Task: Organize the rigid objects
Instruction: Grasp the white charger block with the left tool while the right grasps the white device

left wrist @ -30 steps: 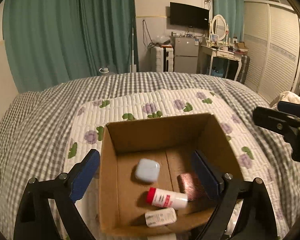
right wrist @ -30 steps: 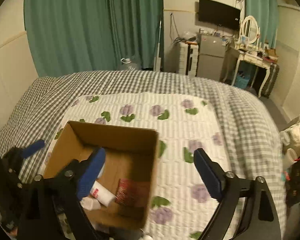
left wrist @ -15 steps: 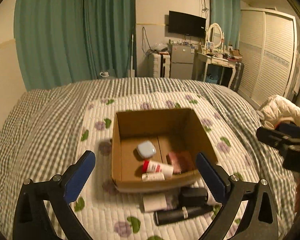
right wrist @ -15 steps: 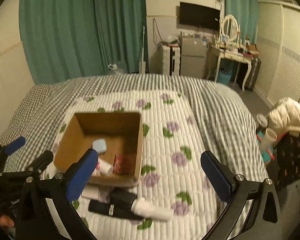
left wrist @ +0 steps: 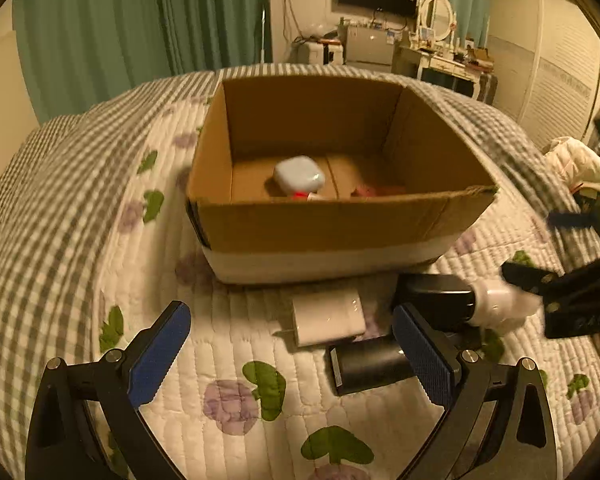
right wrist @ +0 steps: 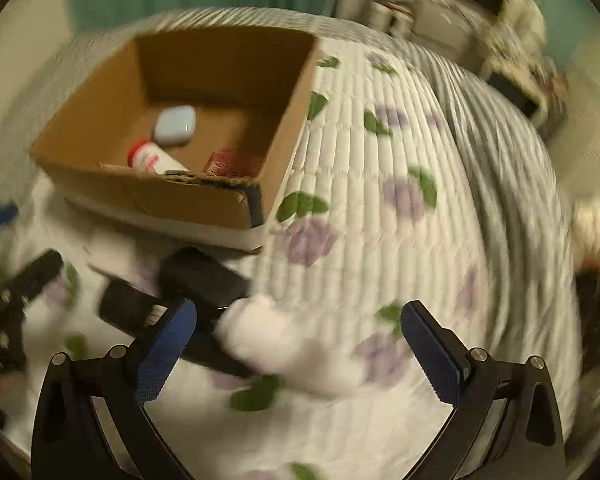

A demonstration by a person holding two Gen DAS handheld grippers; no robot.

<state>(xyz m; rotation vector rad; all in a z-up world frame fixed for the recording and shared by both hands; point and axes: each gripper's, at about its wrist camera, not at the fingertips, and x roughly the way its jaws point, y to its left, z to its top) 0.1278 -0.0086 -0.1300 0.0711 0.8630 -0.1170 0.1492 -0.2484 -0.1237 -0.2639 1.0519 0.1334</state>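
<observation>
left gripper [left wrist: 296,344] jaws wide apart, low over quilt [left wrist: 228,336]. White box [left wrist: 328,317] and black cylinder [left wrist: 370,364] between fingers, just before cardboard box [left wrist: 332,224]. Pale blue case [left wrist: 299,174] inside. Right gripper [left wrist: 556,248] at right edge.

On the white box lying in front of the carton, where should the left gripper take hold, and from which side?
Probably from above, with the open left gripper closing across the white box's shorter sides. It lies flat on the quilt; the carton stands behind it and a black tube crowds its near right corner.

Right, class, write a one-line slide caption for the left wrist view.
Open left gripper hovers above small white box and black items on the floral quilt, before the brown cardboard box.
</observation>
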